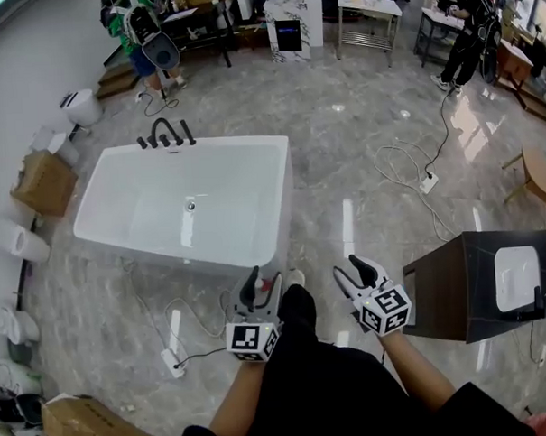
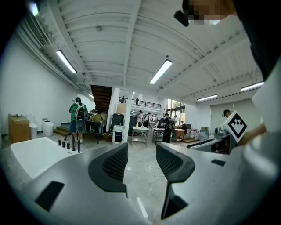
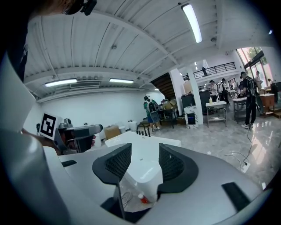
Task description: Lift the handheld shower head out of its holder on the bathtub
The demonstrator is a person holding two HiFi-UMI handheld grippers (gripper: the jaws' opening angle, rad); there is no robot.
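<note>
The thin black handheld shower head (image 1: 187,132) stands upright at the far end of the white bathtub (image 1: 281,194), at eleven o'clock. My left fingers (image 1: 254,284) are nearer than my right fingers (image 1: 364,268). Both pairs are apart and hold nothing.

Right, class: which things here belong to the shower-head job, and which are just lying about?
Job: bathtub; black tap fittings on its far rim; left gripper and right gripper, both open, empty.
Lying about: cardboard box; white power strip; dark cabinet.
</note>
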